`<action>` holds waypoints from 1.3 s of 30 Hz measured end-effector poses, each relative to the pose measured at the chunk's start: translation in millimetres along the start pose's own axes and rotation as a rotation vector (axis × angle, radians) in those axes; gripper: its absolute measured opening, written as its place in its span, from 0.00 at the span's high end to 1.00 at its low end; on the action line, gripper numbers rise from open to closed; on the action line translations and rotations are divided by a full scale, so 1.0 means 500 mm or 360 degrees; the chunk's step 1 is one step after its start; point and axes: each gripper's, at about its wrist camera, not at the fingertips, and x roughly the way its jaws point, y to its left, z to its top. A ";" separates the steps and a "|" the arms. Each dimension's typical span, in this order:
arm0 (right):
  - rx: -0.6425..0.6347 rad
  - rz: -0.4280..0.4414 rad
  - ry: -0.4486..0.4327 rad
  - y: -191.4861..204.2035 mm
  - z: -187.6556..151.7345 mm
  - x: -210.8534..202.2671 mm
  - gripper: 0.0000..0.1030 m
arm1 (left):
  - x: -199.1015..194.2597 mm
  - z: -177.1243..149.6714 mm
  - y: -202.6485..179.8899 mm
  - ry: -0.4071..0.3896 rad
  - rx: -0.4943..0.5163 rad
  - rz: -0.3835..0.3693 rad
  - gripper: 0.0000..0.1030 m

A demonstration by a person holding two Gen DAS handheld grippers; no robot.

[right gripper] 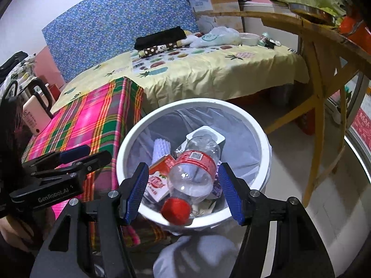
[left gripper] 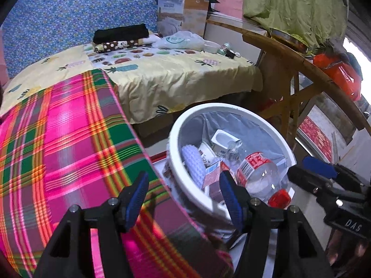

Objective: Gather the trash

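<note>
White bin [right gripper: 129,143] sits on the floor right up against the near corner of the bed, touching the pink plaid cloth [right gripper: 92,120] on its left. Wooden table legs [right gripper: 317,115] stand to the right w/ a strip of bare floor between, so that's the open side.

Clear bottle [right gripper: 197,169] lies on top of the trash inside, long axis running near-far, red cap [right gripper: 176,209] pointing at the near rim. Under it a red/white carton [right gripper: 157,180], a white ribbed thing [right gripper: 160,148] and a white tray, mostly buried; can't tell what's lower.

Right gripper [right gripper: 184,192] hangs over the near rim, jaws wide, pads clear of the bottle, nothing held. Left gripper [left gripper: 184,197] is wide too, empty, straddling the bin's left rim and the cloth edge. Lower bin wall is cut off by the grippers.
</note>
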 end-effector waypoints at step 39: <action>-0.0375 0.0233 -0.0105 0.223 -0.099 -0.073 0.38 | -0.246 -0.209 0.145 -0.0203 -0.0264 0.0467 0.37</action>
